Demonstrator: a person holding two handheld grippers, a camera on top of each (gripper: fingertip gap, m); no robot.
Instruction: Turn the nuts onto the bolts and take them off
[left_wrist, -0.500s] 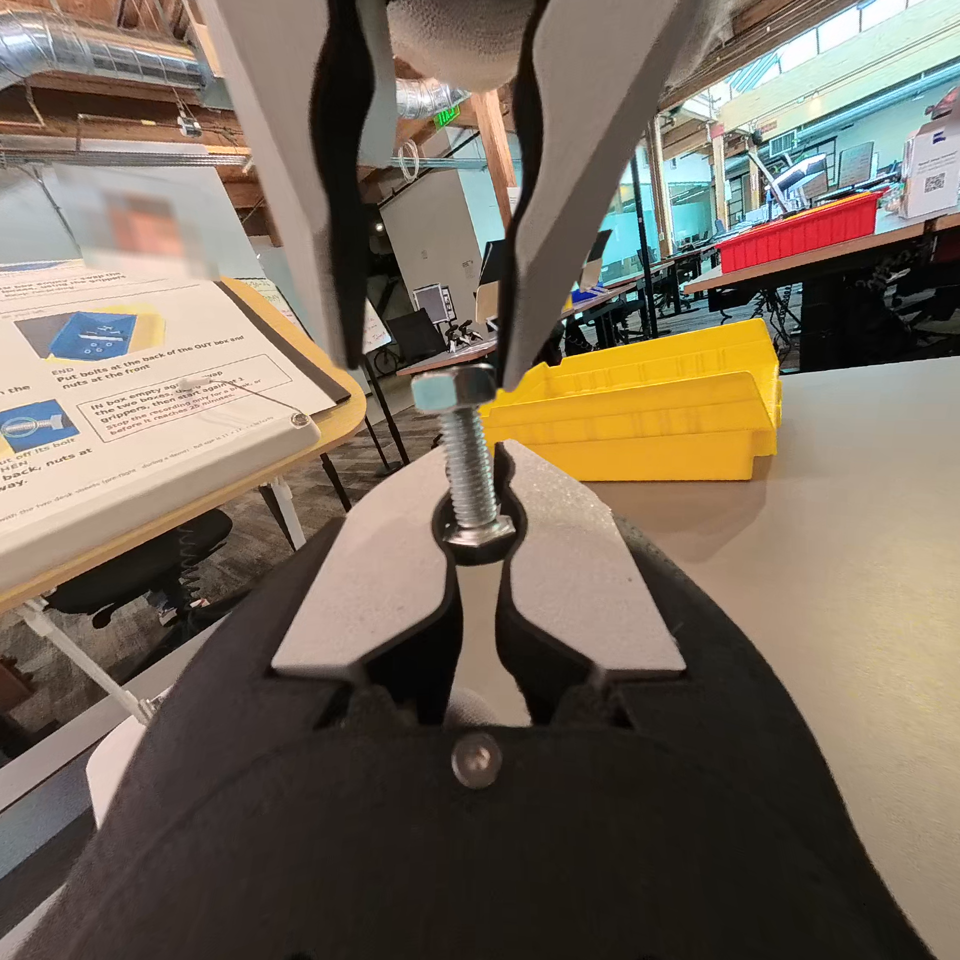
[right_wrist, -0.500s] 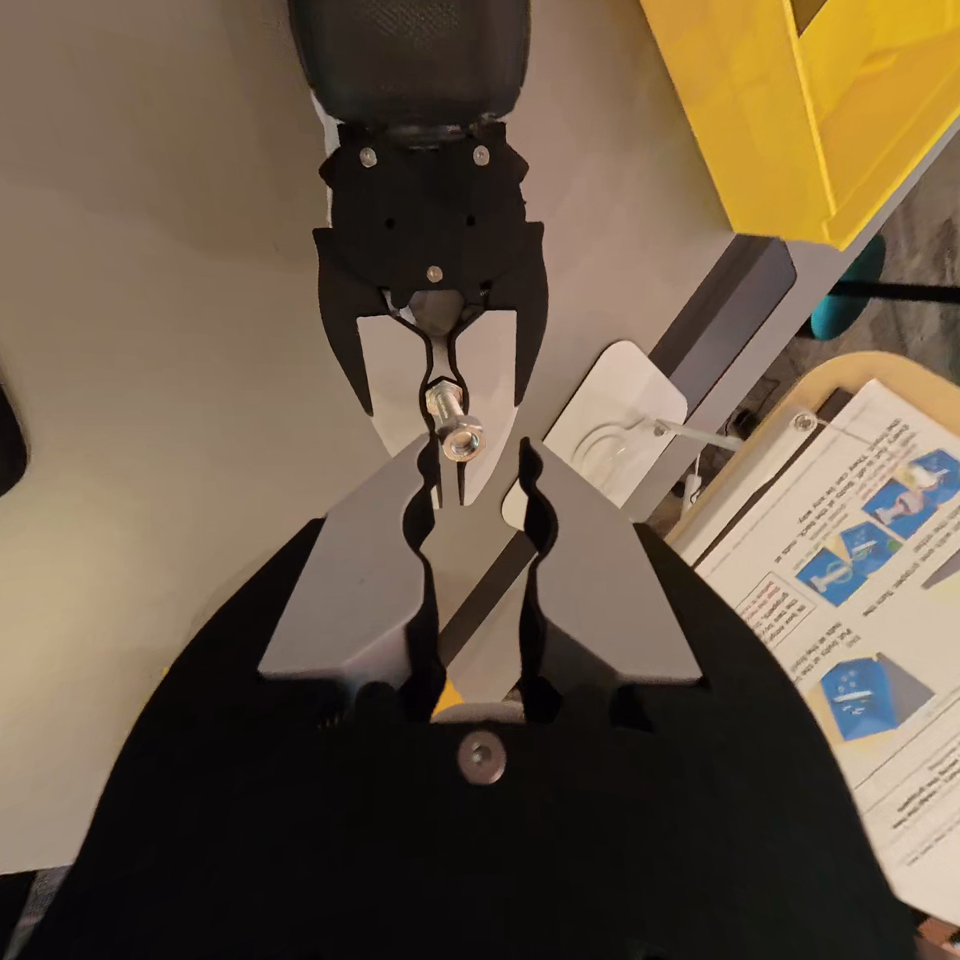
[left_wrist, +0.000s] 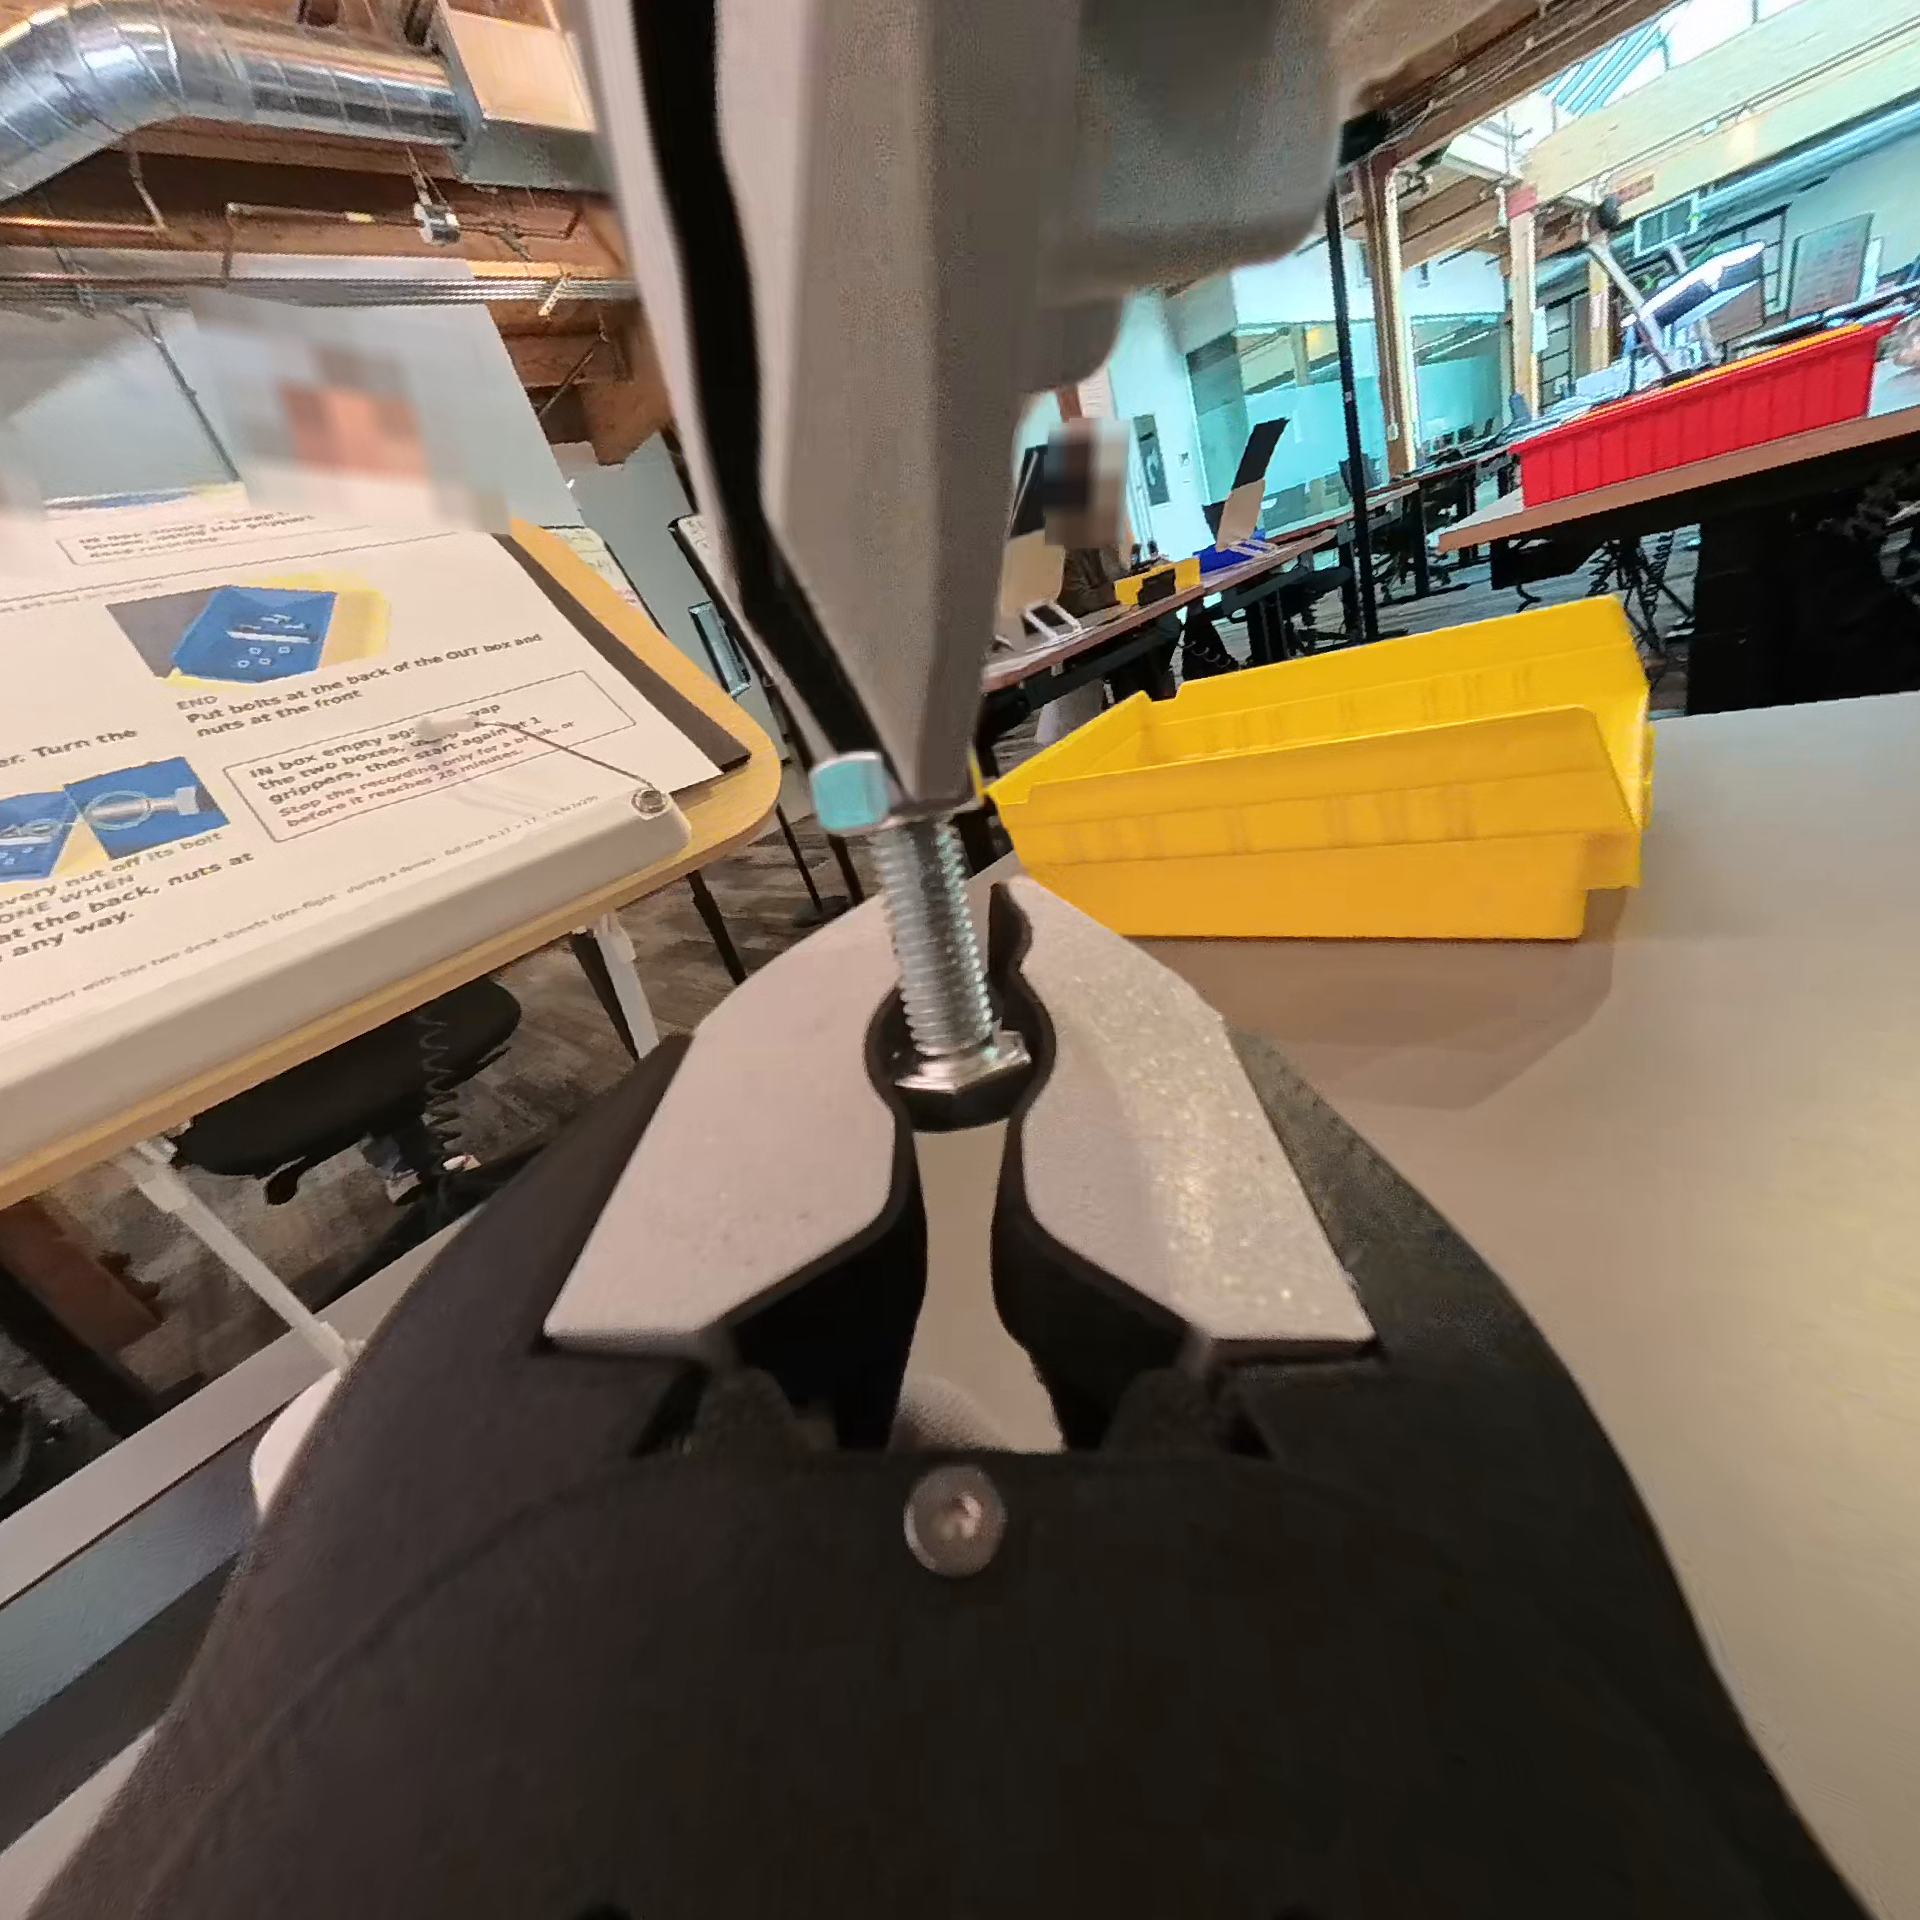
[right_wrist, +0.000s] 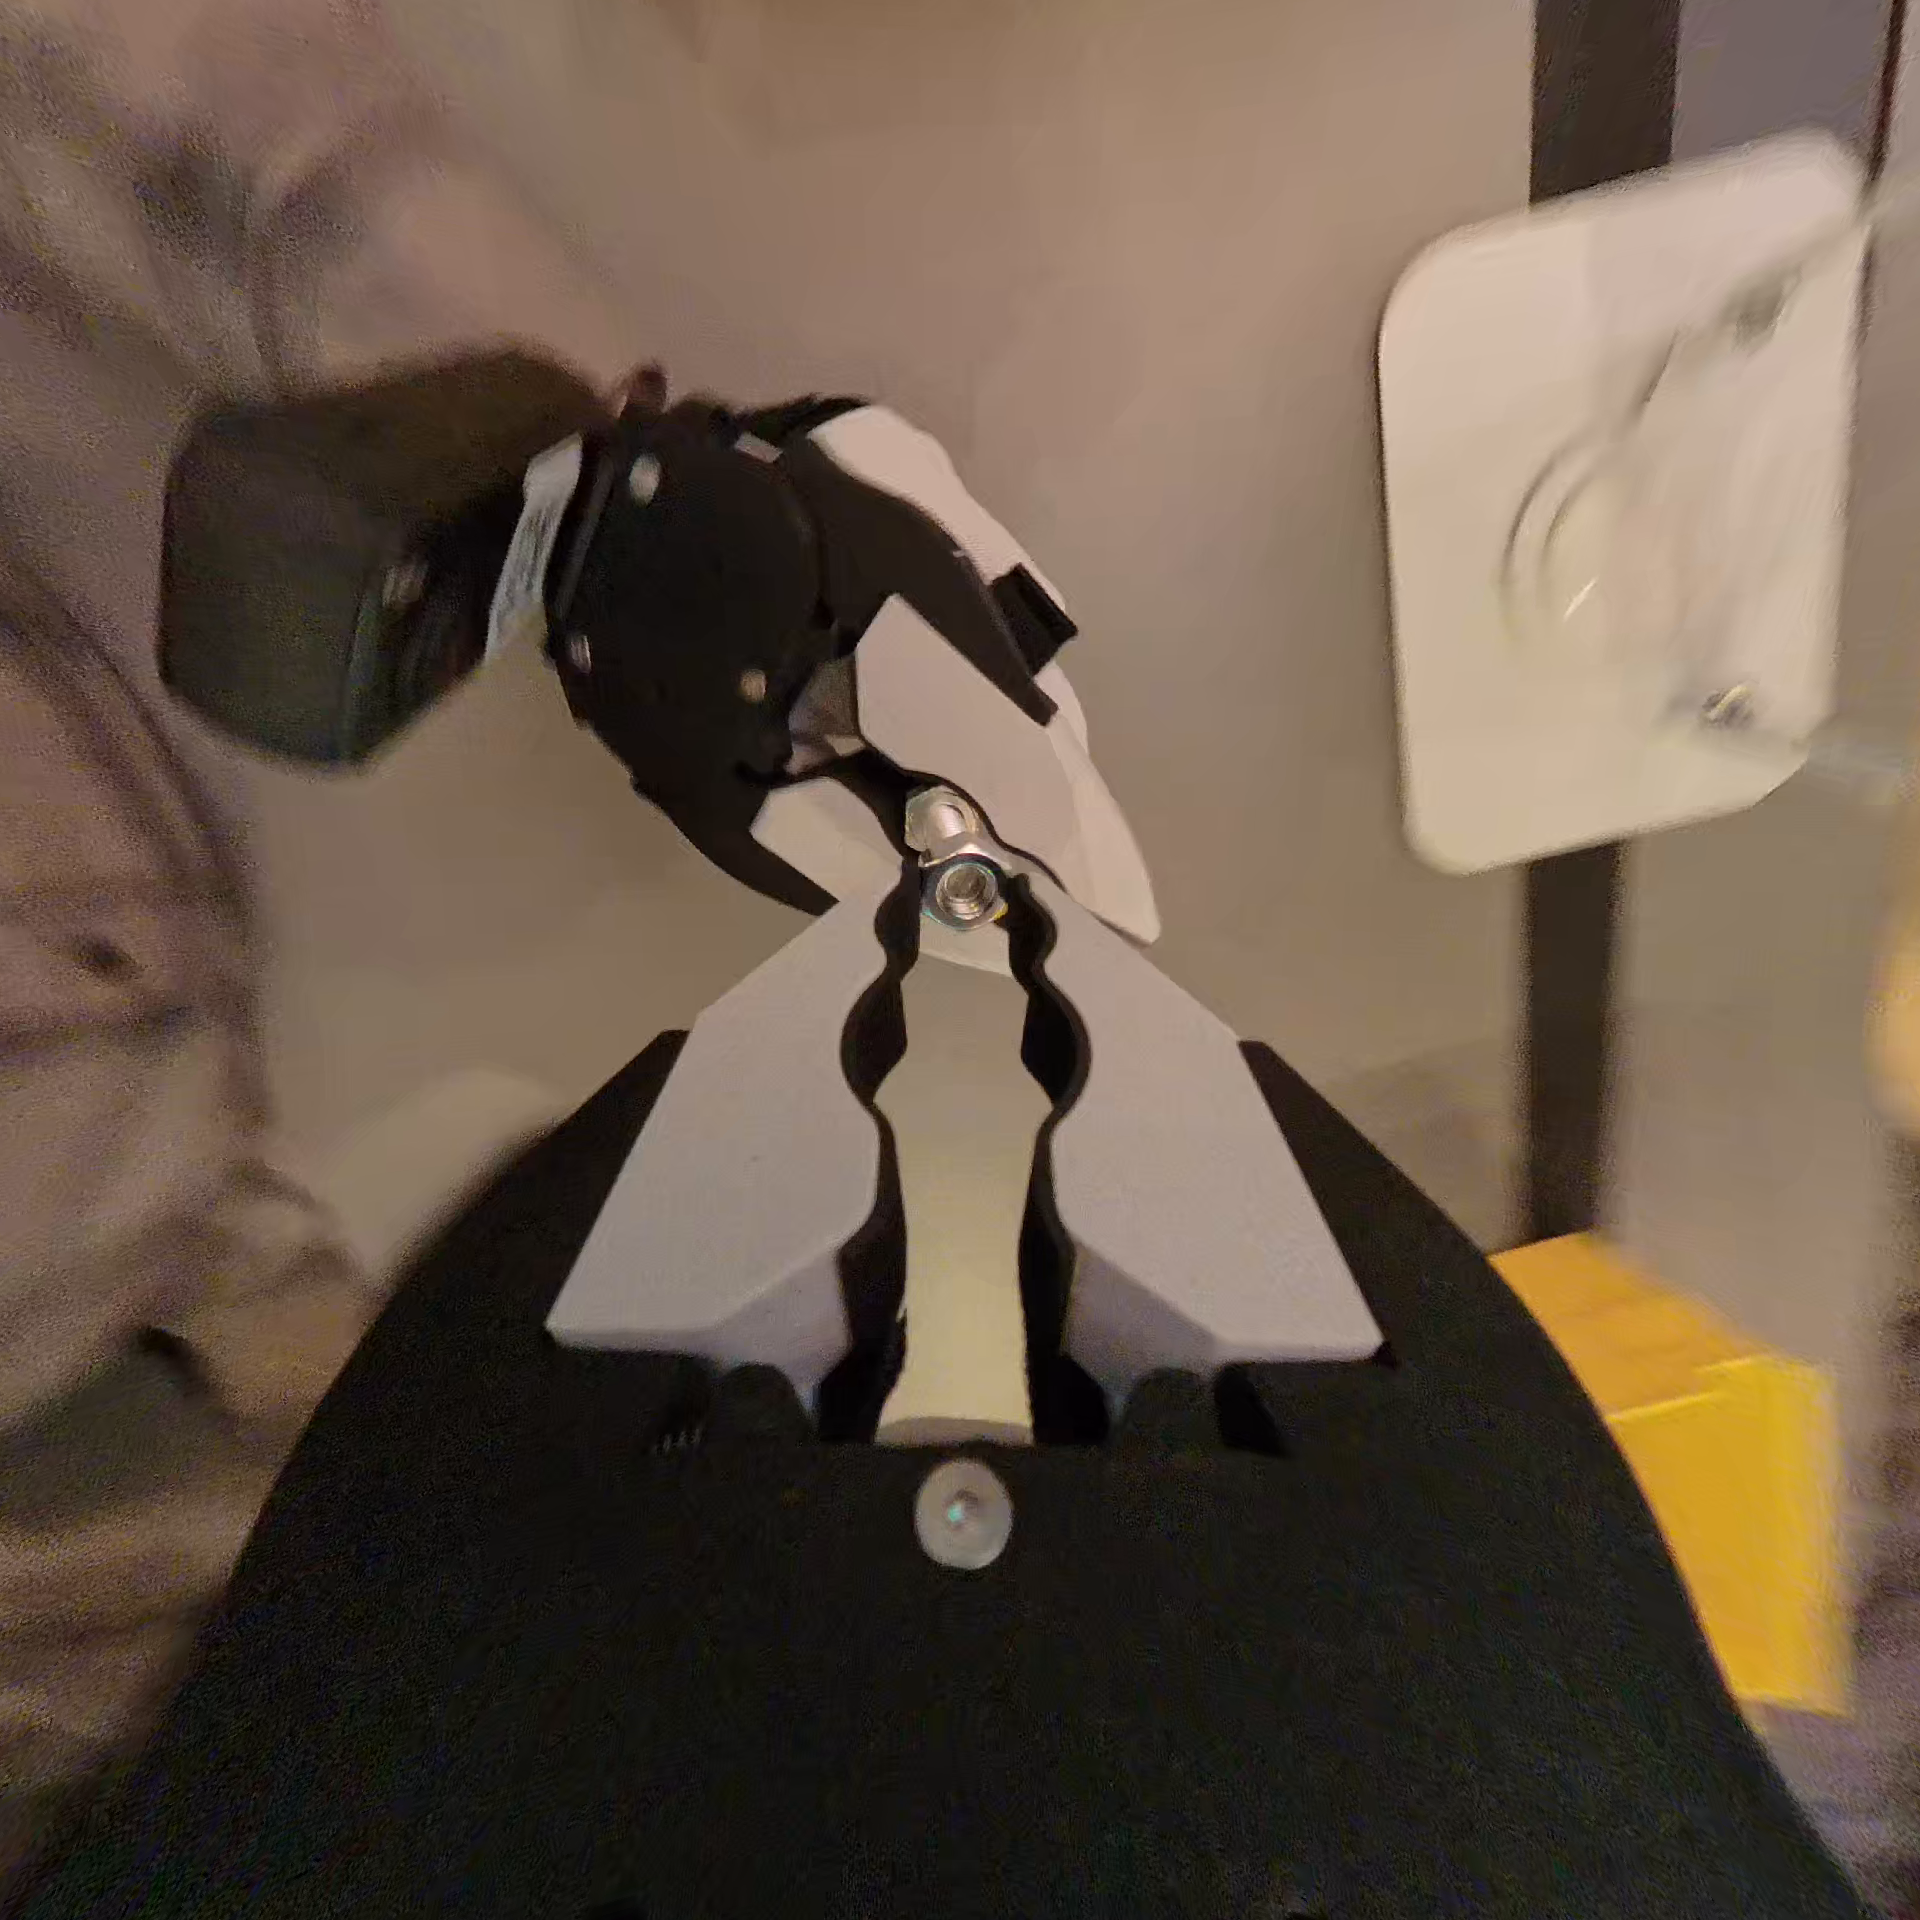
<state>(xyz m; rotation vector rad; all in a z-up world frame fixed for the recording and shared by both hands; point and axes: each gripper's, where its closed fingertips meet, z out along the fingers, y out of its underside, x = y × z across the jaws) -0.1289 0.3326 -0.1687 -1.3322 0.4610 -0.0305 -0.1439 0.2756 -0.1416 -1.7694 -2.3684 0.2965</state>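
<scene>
Left tool (left_wrist: 951, 997) clamped on bolt (left_wrist: 930, 935) head, shank standing upright above desk (left_wrist: 1662, 1195). Right tool (right_wrist: 961, 914) pinched around nut (right_wrist: 964, 896) at bolt's top. Yellow bins (left_wrist: 1330, 821) far right.

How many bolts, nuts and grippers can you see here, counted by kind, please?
bolt: 1
nut: 1
grippers: 2, the left gripper and the right gripper
Total: 4
</scene>
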